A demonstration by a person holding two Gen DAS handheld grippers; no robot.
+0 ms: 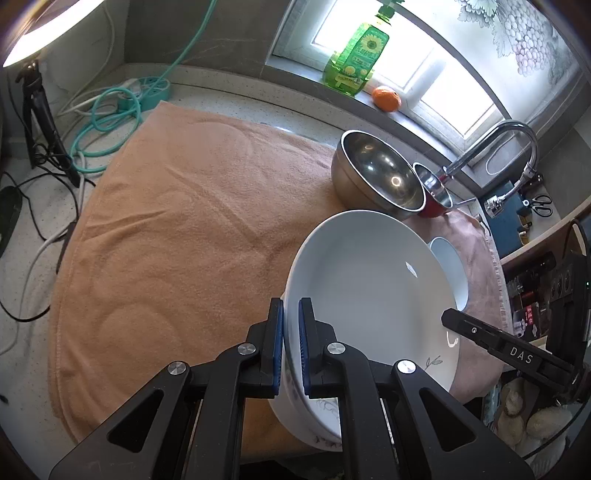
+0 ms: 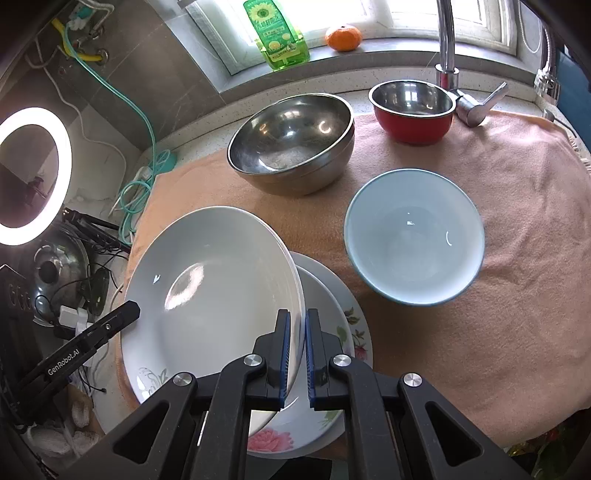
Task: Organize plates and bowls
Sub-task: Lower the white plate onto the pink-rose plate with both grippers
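Observation:
A deep white plate (image 1: 369, 280) (image 2: 210, 280) is held tilted above a stack of flowered plates (image 2: 332, 332) on the orange towel (image 1: 184, 221). My left gripper (image 1: 291, 325) is shut on its left rim. My right gripper (image 2: 297, 332) is shut on its right rim. Each gripper's finger shows in the other view. A pale blue bowl (image 2: 413, 236) (image 1: 448, 269) sits right of the plates. A large steel bowl (image 2: 291, 140) (image 1: 376, 173) and a small red bowl (image 2: 413, 107) (image 1: 434, 192) stand behind.
A faucet (image 2: 447, 44) rises behind the red bowl. A green soap bottle (image 2: 277, 33) and an orange (image 2: 343, 37) sit on the windowsill. A ring light (image 2: 33, 173), cables (image 1: 107, 114) and a tripod (image 1: 40, 110) lie left of the towel.

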